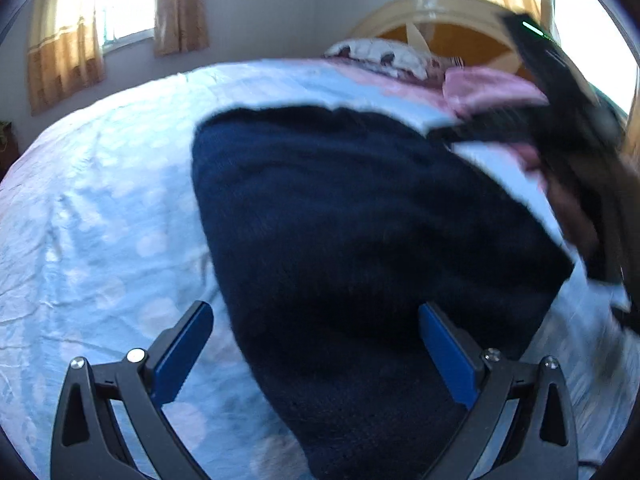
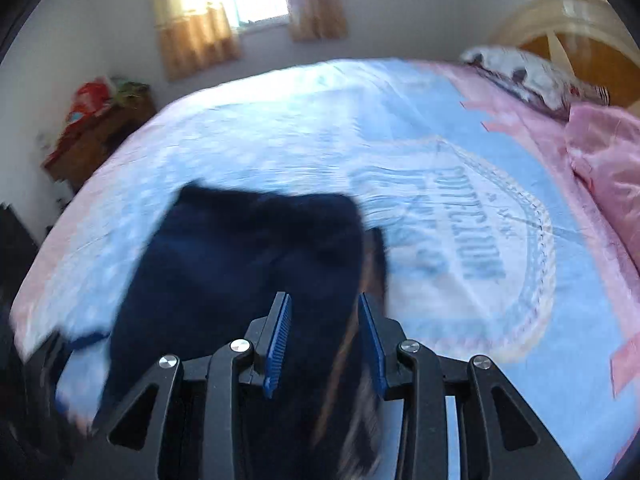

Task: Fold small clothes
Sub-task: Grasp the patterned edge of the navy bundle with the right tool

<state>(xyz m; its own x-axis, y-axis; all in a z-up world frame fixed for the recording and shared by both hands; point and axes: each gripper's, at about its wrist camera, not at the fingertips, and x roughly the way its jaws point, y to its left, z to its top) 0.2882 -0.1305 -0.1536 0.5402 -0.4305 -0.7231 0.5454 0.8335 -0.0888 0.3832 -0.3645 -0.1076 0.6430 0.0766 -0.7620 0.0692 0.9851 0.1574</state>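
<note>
Navy garment lies on the bed, one edge clenched in the right gripper; left gripper jaws stand released above it. Folding looks only partly done.

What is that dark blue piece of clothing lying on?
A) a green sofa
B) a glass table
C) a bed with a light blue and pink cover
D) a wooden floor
C: the dark blue garment is spread on the light blue and pink bed cover, with a pillow and a headboard at the far end.
</note>
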